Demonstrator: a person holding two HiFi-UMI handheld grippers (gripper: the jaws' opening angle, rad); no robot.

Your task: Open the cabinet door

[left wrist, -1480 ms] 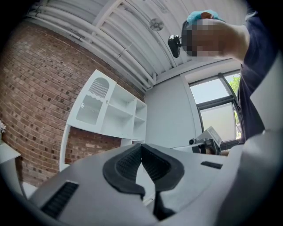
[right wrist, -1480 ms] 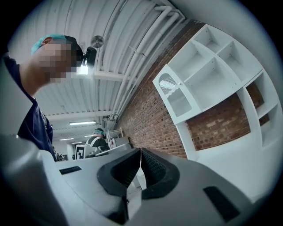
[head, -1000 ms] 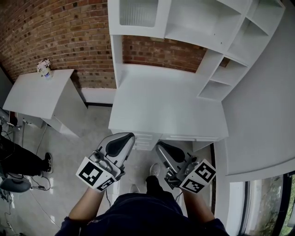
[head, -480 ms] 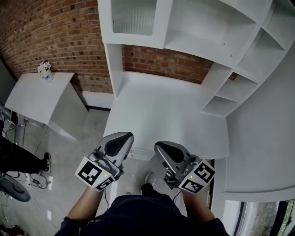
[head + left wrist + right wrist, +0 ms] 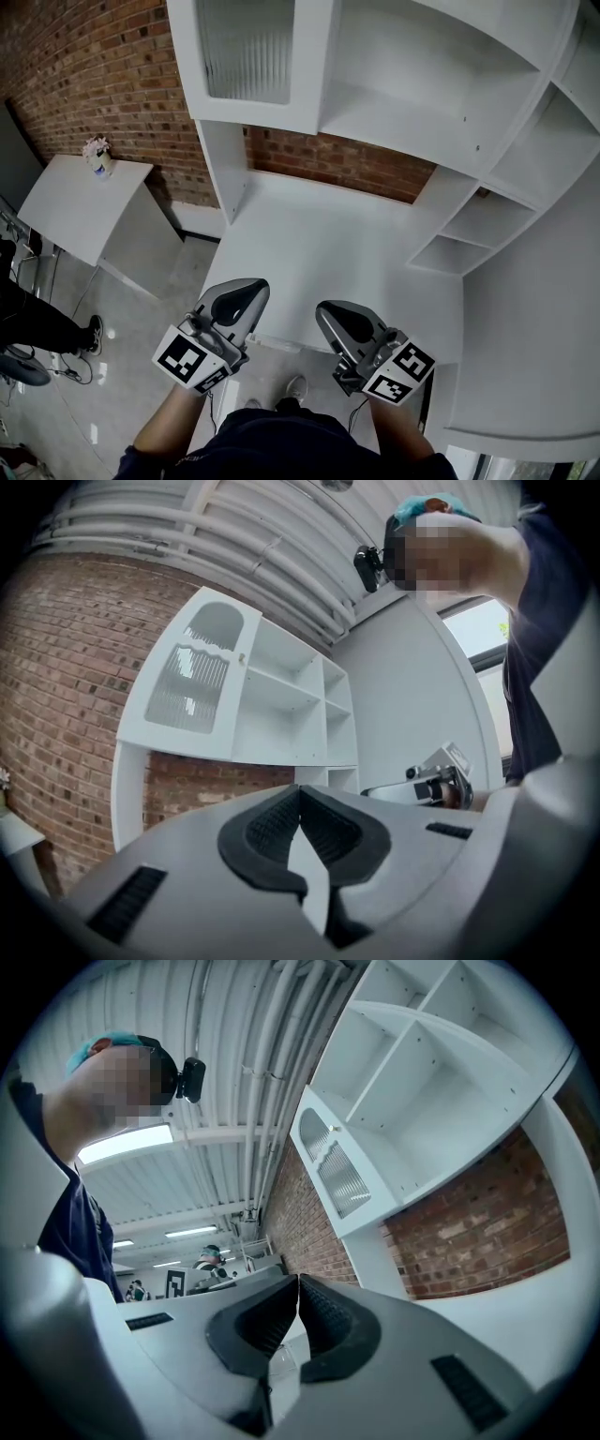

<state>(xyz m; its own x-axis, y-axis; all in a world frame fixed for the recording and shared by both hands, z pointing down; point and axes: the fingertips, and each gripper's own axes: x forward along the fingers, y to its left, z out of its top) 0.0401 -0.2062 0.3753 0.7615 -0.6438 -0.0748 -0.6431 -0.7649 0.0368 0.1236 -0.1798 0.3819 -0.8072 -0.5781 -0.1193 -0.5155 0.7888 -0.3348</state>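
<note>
Cabinet door [image 5: 246, 56]: one, closed; hand-held grippers [image 5: 251, 284] [image 5: 328, 307]: two.

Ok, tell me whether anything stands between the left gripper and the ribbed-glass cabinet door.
Nothing visible does. The left gripper, jaws shut and empty, is at the near edge of the white desk top. The closed cabinet door hangs above the desk's far left, with only open space over the desk between them.

Brick wall [image 5: 84, 84], white side table [image 5: 75, 202]

Grey left tongs [image 5: 255, 283], right tongs [image 5: 322, 307]; black ribbed pads [image 5: 267, 832]; marker cubes [image 5: 192, 358]; navy shirt [image 5: 281, 445].
</note>
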